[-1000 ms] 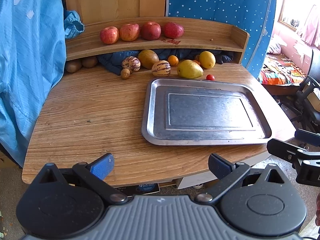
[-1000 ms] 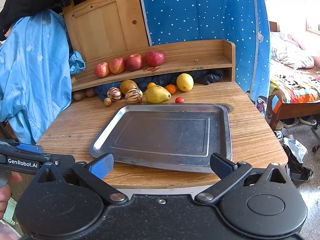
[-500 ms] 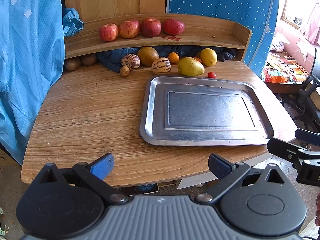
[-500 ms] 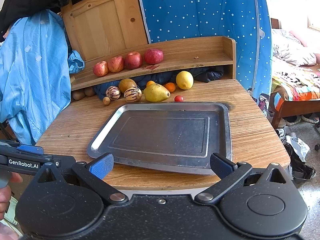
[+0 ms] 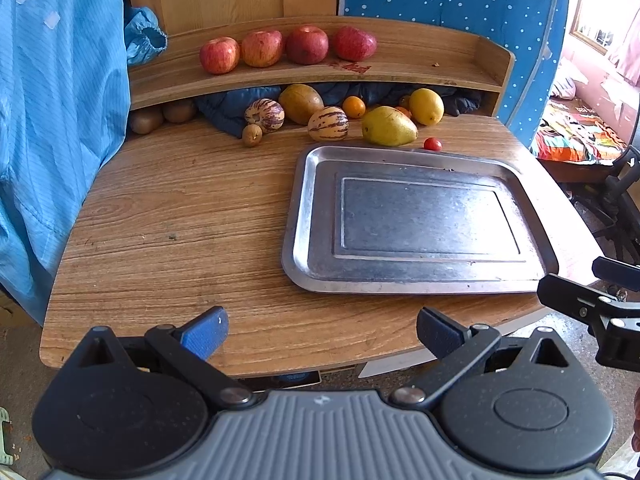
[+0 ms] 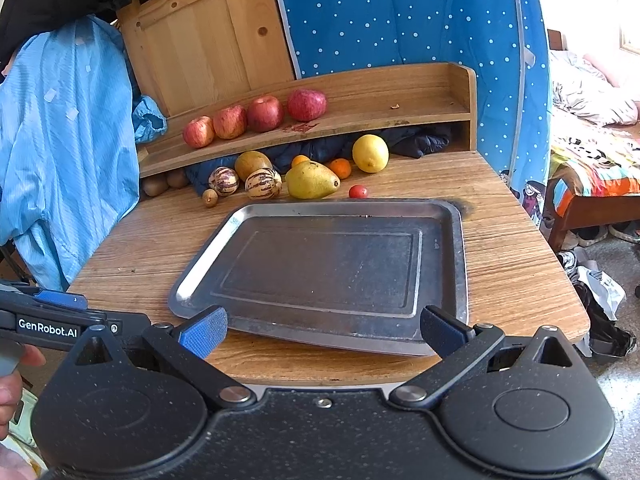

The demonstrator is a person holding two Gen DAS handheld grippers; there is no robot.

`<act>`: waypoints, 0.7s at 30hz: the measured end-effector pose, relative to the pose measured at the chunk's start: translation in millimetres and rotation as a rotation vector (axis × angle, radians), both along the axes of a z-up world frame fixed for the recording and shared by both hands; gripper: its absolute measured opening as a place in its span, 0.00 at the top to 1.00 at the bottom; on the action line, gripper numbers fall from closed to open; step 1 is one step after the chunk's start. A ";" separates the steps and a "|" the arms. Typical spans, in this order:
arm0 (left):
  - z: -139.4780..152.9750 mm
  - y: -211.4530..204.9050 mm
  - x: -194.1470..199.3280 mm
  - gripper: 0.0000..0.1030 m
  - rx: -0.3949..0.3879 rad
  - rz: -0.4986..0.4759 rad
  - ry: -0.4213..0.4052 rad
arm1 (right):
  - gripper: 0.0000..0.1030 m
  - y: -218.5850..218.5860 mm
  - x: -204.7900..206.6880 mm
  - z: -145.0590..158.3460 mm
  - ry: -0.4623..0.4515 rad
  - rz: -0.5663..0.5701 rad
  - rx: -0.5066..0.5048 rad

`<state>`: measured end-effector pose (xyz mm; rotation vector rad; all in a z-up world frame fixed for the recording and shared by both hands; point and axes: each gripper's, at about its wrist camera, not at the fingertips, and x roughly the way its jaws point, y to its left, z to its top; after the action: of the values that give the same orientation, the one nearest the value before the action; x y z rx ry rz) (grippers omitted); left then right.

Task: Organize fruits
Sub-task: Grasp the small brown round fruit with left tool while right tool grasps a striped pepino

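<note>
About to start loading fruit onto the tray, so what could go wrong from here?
The cherry tomato is small and round, so it could roll or get crushed. The metal tray overhangs the table's near edge; weight placed there might tip it. The pear touches neighbouring fruit, which may get nudged.

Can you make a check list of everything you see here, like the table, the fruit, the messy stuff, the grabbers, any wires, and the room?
Surface: wooden table with a raised shelf at the back.
Job's things: bare metal tray; four apples in a row on the shelf; pear, lemon, two striped melons, tomato and small oranges on the table behind the tray.
Clutter: dark cloth under the shelf.
Grippers: left hand-held gripper open, holding nothing; right hand-held gripper open, holding nothing.
Cables: nothing seen.
Surroundings: blue garment, dotted blue fabric, bed.
</note>
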<state>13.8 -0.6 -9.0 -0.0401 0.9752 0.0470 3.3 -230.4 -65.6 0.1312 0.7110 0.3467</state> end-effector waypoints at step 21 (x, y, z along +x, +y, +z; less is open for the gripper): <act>-8.9 59.4 89.7 0.01 -0.080 0.052 0.043 | 0.01 44.6 65.6 -0.1 0.010 0.038 -0.021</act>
<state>103.4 58.8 -17.9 -0.1388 1.0192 0.0564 68.9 -185.8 -65.7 0.0994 0.7276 0.3751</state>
